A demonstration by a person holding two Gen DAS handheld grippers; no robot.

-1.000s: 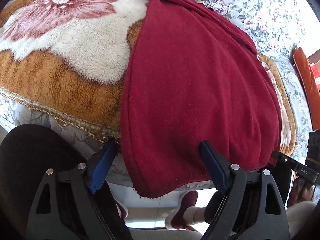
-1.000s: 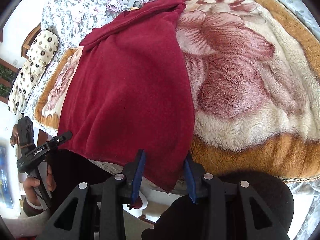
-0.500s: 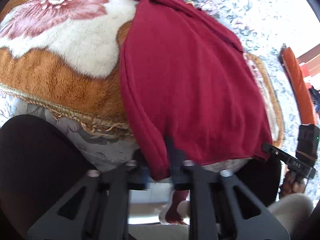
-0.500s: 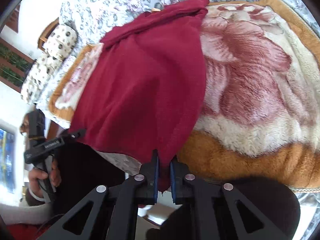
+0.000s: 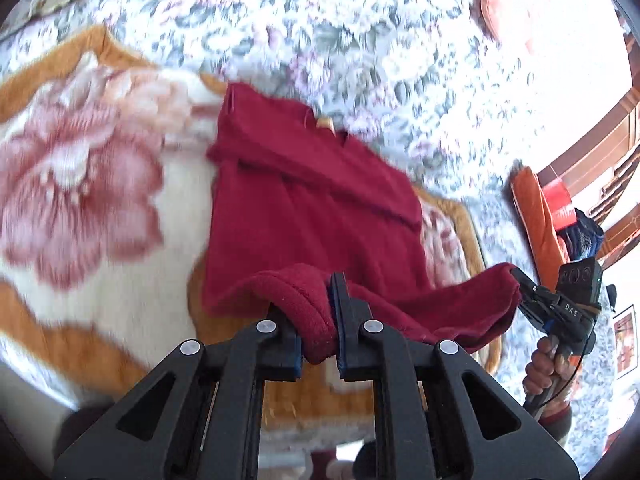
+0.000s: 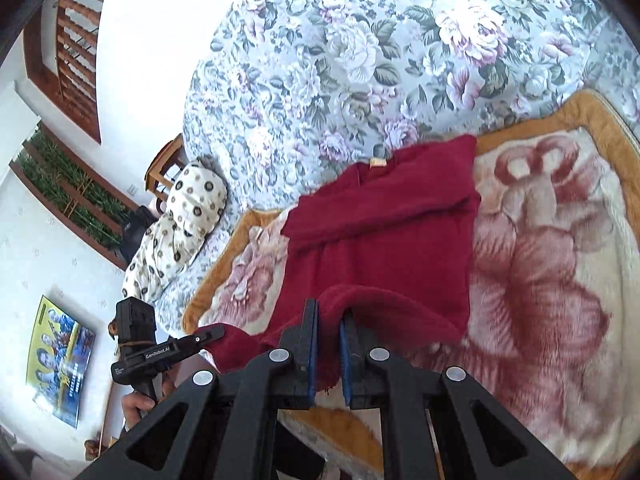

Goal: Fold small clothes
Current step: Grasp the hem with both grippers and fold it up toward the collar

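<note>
A dark red knit garment (image 5: 320,208) lies on a flower-patterned fleece blanket (image 5: 80,184), collar end far from me. My left gripper (image 5: 318,320) is shut on the near hem at one corner and holds it lifted over the garment. My right gripper (image 6: 329,344) is shut on the other hem corner of the garment (image 6: 384,240), also lifted. The hem hangs between the two grippers above the lower part of the garment. The right gripper also shows in the left wrist view (image 5: 524,280), the left gripper in the right wrist view (image 6: 216,334).
The blanket (image 6: 560,264) lies on a floral bedsheet (image 6: 360,52). A cream spotted pillow (image 6: 180,232) sits at the bed's far left edge. An orange cushion (image 5: 536,216) stands beyond the bed's right side. The bed's near edge is just below the grippers.
Both grippers closed on the hem corners, then lifted them and carried them forward over the garment toward the collar. The hem hung over the bed edge before; now it is raised and doubling over.
</note>
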